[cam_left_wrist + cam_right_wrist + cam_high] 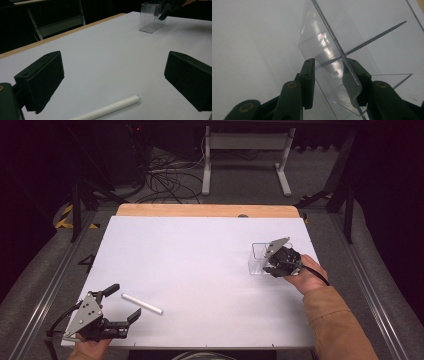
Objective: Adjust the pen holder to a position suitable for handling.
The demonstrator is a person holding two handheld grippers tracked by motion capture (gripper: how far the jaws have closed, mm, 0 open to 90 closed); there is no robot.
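A white stick (142, 304) (112, 108) lies on the white table top (200, 260) near the front left. My left gripper (126, 300) (112, 80) hovers just behind it, open wide, with the stick's near end low between the jaws and untouched. At the right stands a clear plastic box (257, 257) (150, 20) (324, 42) with an inner divider. My right gripper (270, 265) (332, 67) comes down on it from above, one jaw outside and one inside a side wall, shut on that wall. The left gripper view also catches the right gripper (166, 10) at the box's rim.
The white top ends in a wooden strip (207, 210) at the far edge. Beyond it are a white desk frame (245, 155) and loose cables (165, 180) on the floor. A metal rail (50, 275) runs along the left side.
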